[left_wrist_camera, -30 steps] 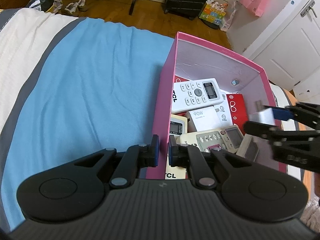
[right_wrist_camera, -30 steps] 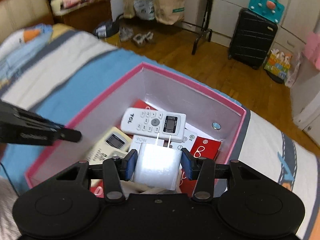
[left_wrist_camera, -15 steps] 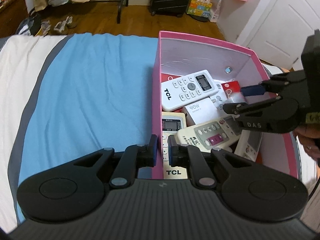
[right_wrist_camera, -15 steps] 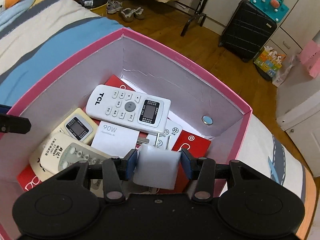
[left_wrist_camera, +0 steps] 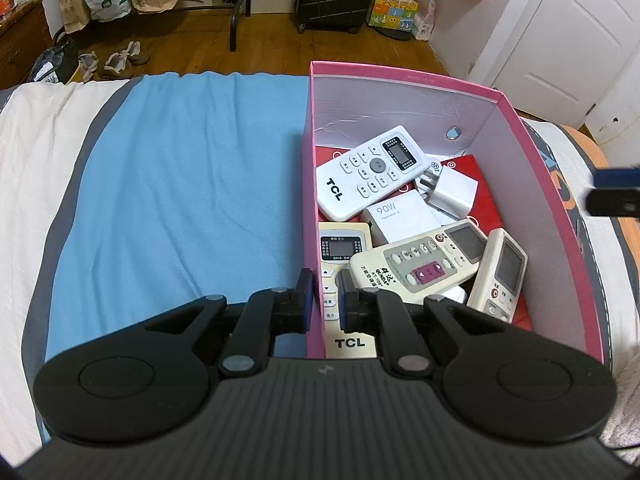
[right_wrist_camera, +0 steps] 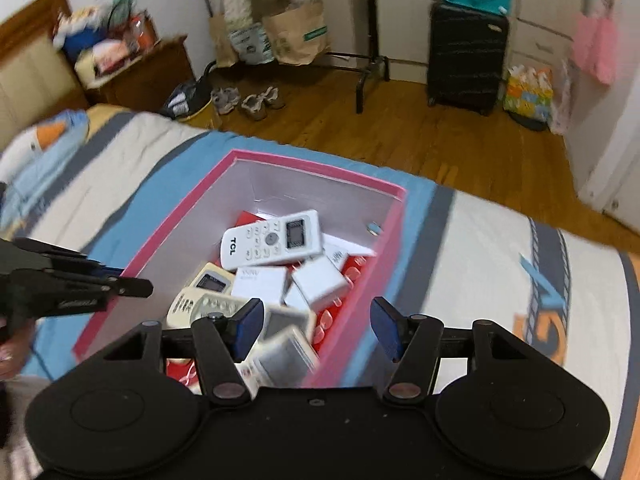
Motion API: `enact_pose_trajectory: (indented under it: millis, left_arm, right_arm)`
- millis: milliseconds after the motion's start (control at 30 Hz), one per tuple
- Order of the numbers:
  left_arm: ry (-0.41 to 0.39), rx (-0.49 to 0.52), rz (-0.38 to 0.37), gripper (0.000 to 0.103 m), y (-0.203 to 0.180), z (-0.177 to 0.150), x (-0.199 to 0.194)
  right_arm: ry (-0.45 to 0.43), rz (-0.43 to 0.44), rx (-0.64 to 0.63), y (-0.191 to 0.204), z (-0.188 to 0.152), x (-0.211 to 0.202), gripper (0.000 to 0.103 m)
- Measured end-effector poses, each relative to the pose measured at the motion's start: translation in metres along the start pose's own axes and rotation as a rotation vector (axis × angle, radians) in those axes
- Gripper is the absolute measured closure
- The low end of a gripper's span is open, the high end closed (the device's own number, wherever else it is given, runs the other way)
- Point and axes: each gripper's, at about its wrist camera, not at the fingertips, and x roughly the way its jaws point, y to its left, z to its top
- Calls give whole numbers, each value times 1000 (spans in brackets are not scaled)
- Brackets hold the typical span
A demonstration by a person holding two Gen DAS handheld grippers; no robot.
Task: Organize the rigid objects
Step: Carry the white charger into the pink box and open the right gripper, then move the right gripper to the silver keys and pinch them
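A pink box (left_wrist_camera: 404,80) sits on the bed and holds several remotes and chargers. My left gripper (left_wrist_camera: 323,304) is shut on the box's left wall near its front corner. A white TCL remote (left_wrist_camera: 370,172) lies at the back, and the white plug charger (left_wrist_camera: 450,192) lies beside it on a red booklet. My right gripper (right_wrist_camera: 316,330) is open and empty above the box's right wall (right_wrist_camera: 360,300); its fingertips (left_wrist_camera: 614,196) show at the right edge of the left wrist view. The charger (right_wrist_camera: 320,282) also shows in the right wrist view.
The bed has a blue blanket (left_wrist_camera: 180,184) left of the box and a white quilt (right_wrist_camera: 500,264) to its right. Beyond the bed are a wooden floor, a black suitcase (right_wrist_camera: 466,60), paper bags, shoes and a white door (left_wrist_camera: 568,32).
My right gripper opened and let go of the white plug charger, which now lies in the box. The right gripper then pulled up and back to the right. The left gripper kept its hold.
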Motion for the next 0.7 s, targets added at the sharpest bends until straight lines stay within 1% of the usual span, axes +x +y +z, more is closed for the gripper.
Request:
enact_pose_trajectory:
  millis: [167,300,400,467,600,633,700]
  left_arm:
    - [2,15,18,93,-3,0,0]
    - [2,29,30,91,-6,-1,-1]
    - [2,33,36,91,-8,-1,-1]
    - [2,36,39,91,-9,-1,-1]
    - [2,34,38,91,-9,-1,-1]
    - [1,34,36,90,-9,-1,-1]
    - [0,33,26,88,-9,-2,-1]
  right_arm:
    - [2,14,47,-32,-23,-18,39]
    - [17,-8,127,-63,-40,-14,39]
    - [5,8,167,-87,-50,-8,39]
    - [-7,-4,184,-101,-54,-1,39]
    - [-66,-47,228,-131,-63,19,39]
    - [-76,-73,249,-138,-68,26,39]
    - [-29,-166,268,-145,-74,43,39]
